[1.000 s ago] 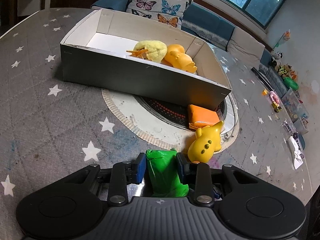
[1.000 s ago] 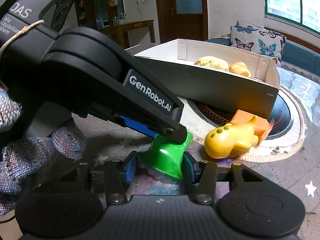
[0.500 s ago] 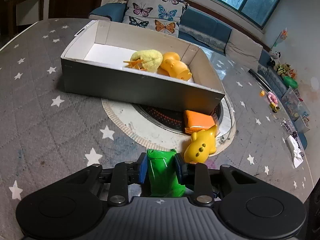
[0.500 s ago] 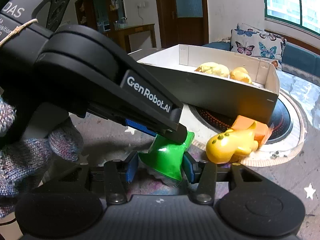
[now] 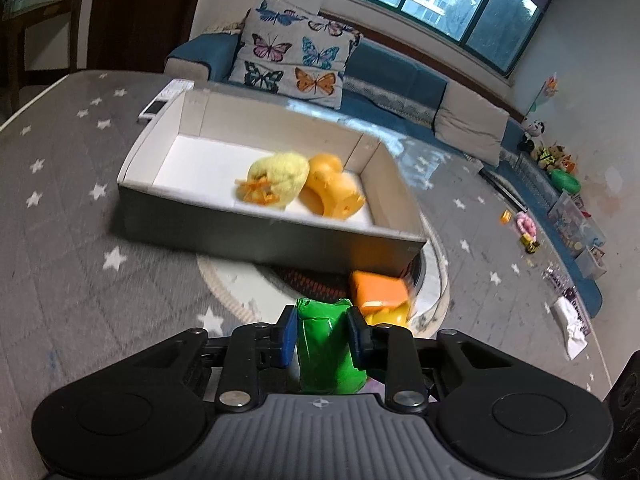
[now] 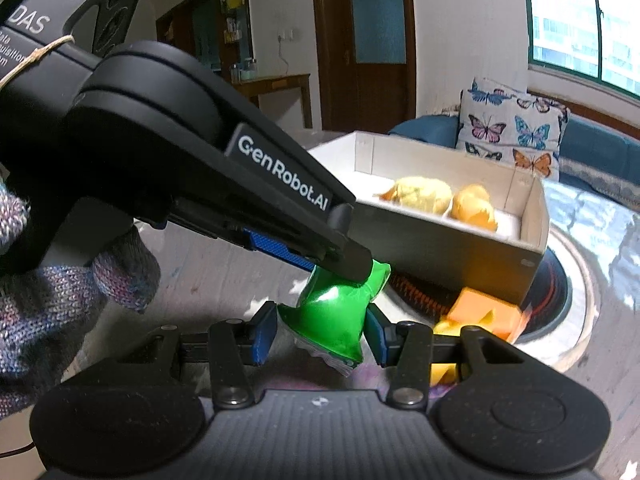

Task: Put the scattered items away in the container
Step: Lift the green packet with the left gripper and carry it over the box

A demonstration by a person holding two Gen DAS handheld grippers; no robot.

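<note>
Green and glossy, the soft pouch [image 5: 326, 350] sits at the lower centre of both wrist views, caught from two sides at once. In the left wrist view, the left hand-held gripper [image 5: 322, 330] has its blue pads on either flank of the pouch, and its jaws are closing on it. In the right wrist view, the right hand-held gripper [image 6: 322, 330] pinches the wide lower end of the same pouch, while the other tool comes in from the upper left of the frame and bites the narrow top. A hand in a knitted glove [image 6: 48, 292] shows at the left edge. Beyond, at mid-frame, the open cardboard box [image 5: 256, 236] stands on the star-patterned tabletop [image 5: 76, 264] with a yellow plush toy [image 5: 280, 178] and an orange toy [image 5: 332, 192] inside. An orange block [image 5: 378, 290] and a yellow toy [image 5: 390, 316] lie just outside the box's near right corner.
</note>
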